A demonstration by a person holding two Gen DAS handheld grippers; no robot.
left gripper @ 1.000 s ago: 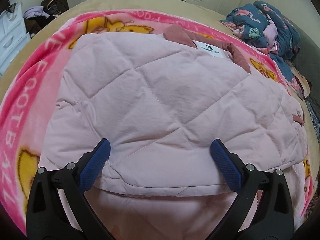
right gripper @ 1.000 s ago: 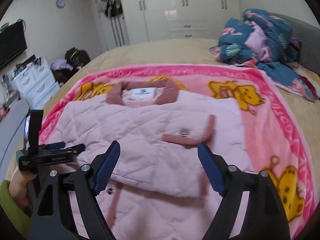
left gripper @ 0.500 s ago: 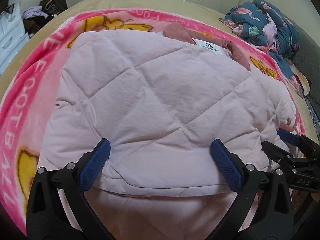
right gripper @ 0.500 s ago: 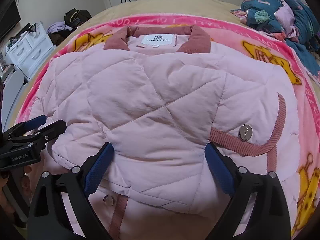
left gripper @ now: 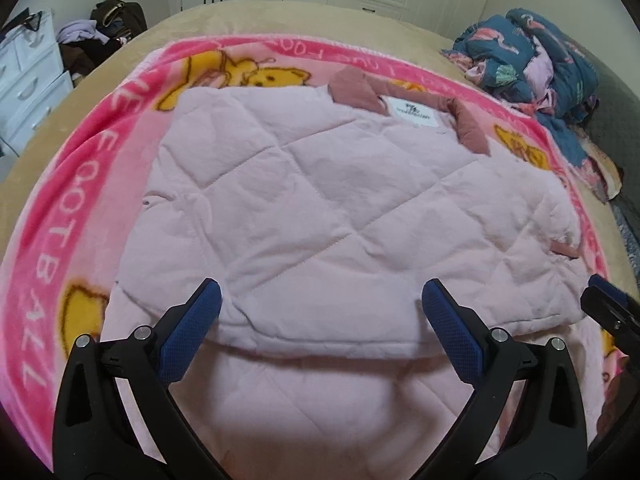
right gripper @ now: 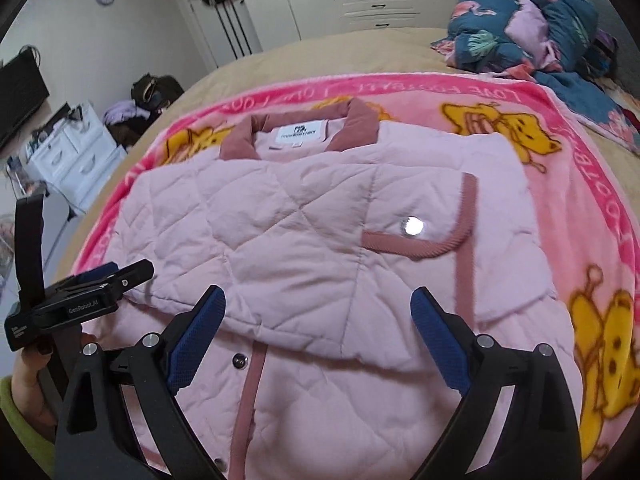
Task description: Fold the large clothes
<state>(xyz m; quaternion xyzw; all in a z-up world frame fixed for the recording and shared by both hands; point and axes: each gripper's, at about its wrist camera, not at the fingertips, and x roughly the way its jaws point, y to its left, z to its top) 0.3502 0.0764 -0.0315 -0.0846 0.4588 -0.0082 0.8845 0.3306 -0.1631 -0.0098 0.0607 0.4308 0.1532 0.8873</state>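
A pale pink quilted jacket (left gripper: 328,184) lies flat on the blanket, collar (right gripper: 360,114) and white label at the far end. Its sleeves are folded across the body; one rose-trimmed cuff with a silver snap (right gripper: 413,225) rests on top. My left gripper (left gripper: 320,292) hovers open over the near edge of the folded layer, nothing between its blue pads. My right gripper (right gripper: 318,298) stands wide open above the same edge, further right, also empty. Each gripper shows in the other's view: the right gripper (left gripper: 612,308) at the jacket's right side, the left gripper (right gripper: 100,284) at its left side.
A pink cartoon blanket (left gripper: 52,240) covers a beige bed (right gripper: 320,52). Crumpled blue floral bedding (right gripper: 532,28) is piled at the far right. White drawers (right gripper: 76,152) and bags stand on the left, wardrobes behind. A hand in a green sleeve (right gripper: 20,400) holds the left gripper.
The right gripper dipped close over the jacket, widened its jaws, then drew back and up. The left gripper lifted slightly away. The jacket lies as before.
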